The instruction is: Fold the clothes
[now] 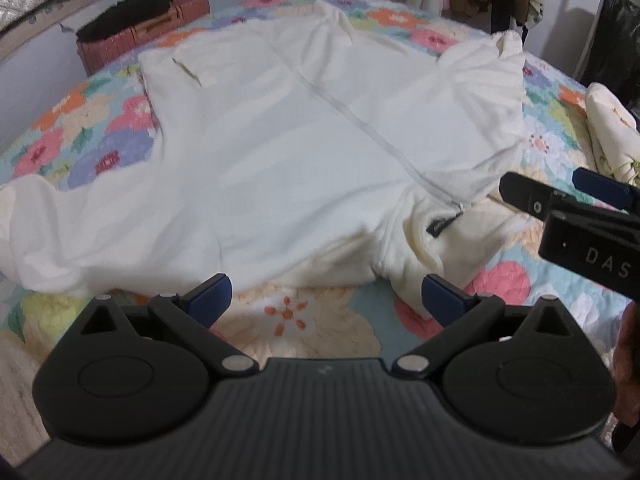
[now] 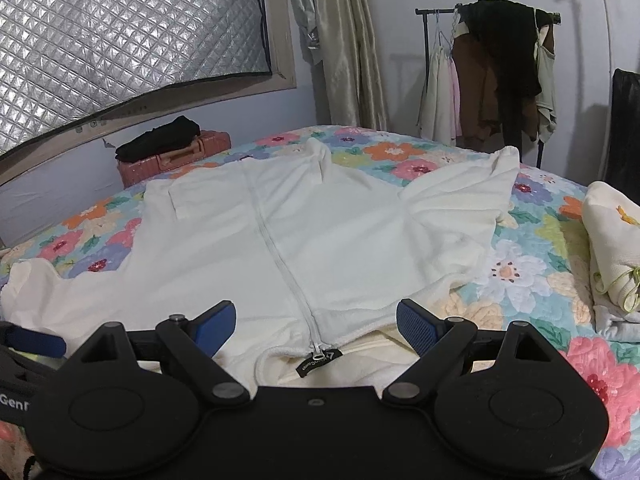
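A white zip-up fleece jacket (image 1: 304, 140) lies spread flat on the floral bedspread (image 1: 304, 320), zipper up, sleeves out to both sides. It also shows in the right wrist view (image 2: 320, 240), with its collar end and a black label (image 2: 318, 358) nearest. My left gripper (image 1: 326, 298) is open and empty, just short of the jacket's near edge. My right gripper (image 2: 316, 322) is open and empty, hovering over the collar end by the zipper. The right gripper also shows at the right edge of the left wrist view (image 1: 568, 196).
A pink suitcase (image 2: 176, 156) with black clothes on top stands beyond the bed by the wall. A folded cream cloth (image 2: 616, 248) lies on the bed's right side. A clothes rack (image 2: 500, 72) with hanging garments stands at the back right.
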The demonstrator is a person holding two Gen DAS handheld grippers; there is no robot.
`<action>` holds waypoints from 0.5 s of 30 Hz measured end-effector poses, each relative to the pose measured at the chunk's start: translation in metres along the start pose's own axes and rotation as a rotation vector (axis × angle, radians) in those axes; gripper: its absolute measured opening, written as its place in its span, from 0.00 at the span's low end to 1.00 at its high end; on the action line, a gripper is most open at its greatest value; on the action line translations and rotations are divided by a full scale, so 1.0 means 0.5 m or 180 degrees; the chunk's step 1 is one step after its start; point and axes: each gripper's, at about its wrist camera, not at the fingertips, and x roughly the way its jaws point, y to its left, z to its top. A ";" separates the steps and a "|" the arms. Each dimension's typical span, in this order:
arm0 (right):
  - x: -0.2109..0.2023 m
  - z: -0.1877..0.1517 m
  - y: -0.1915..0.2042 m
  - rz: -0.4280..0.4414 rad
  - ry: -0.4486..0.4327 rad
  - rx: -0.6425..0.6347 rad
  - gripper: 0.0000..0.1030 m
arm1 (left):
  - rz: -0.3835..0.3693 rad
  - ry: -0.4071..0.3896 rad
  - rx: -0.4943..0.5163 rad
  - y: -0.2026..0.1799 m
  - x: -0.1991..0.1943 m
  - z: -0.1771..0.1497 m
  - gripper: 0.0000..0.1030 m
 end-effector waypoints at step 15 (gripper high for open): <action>0.006 -0.005 -0.004 -0.0094 0.0098 0.0088 0.89 | 0.0126 -0.0136 -0.0076 0.013 -0.016 -0.007 1.00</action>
